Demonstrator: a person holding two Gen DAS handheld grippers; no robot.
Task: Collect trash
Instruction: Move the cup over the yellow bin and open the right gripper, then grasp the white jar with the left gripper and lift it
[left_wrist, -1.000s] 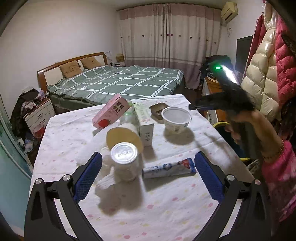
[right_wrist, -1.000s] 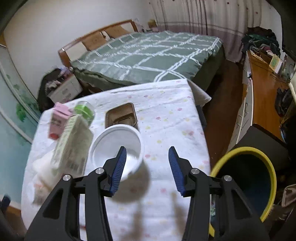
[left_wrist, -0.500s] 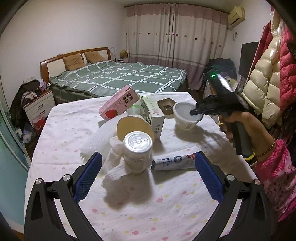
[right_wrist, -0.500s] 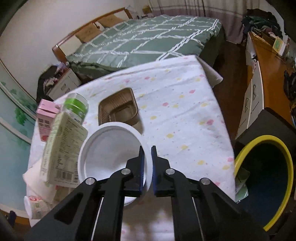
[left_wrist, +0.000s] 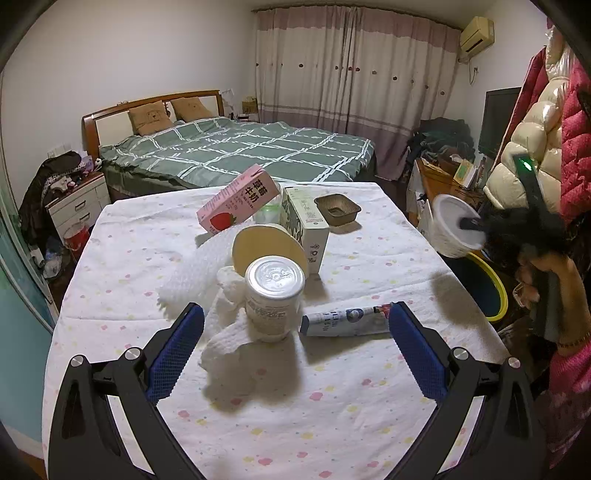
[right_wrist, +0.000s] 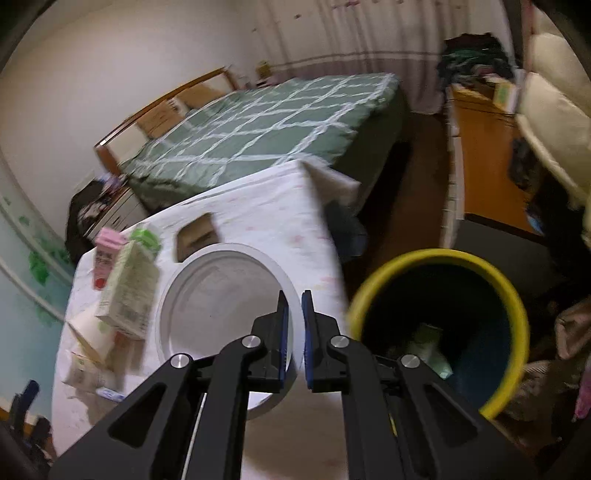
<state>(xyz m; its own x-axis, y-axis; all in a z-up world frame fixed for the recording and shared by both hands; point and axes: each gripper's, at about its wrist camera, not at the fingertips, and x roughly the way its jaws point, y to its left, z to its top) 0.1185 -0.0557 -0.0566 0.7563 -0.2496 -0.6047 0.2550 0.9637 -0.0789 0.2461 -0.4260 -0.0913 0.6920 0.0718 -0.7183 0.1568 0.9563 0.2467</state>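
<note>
Right gripper (right_wrist: 293, 308): jaws nearly together, clamped on the rim of a white plastic bowl (right_wrist: 225, 314), one finger inside the wall and one outside. Bowl is lifted clear of the counter (right_wrist: 266, 206) and tilted, held off the counter's right edge, just beside a yellow-rimmed bin (right_wrist: 439, 258) on the floor. Bin has a dark interior with some pale refuse at the bottom. Right wrist view is motion-blurred.

Left gripper (left_wrist: 295, 336): jaws spread wide apart, holding nothing, touching nothing; poised above the near part of the counter (left_wrist: 122, 266).

Counter, in a white cloth with pastel dots, left wrist view:
- foil-topped tub (left_wrist: 274, 297), upright, between the open fingers' line of sight
- crumpled white paper towel (left_wrist: 229, 332), touching the tub's base
- blue-and-white tube wrapper (left_wrist: 345, 322), lying flat, just right of the tub
- round cream lid (left_wrist: 267, 253), tilted, behind the tub
- green-and-white carton (left_wrist: 304, 225), upright
- pink strawberry milk carton (left_wrist: 238, 199), leaning
- brown foil tray (left_wrist: 337, 209), far right corner, apart from the rest

Same view shows the bowl (left_wrist: 454, 230) in the right gripper (left_wrist: 469, 223), above the bin (left_wrist: 493, 291).
</note>
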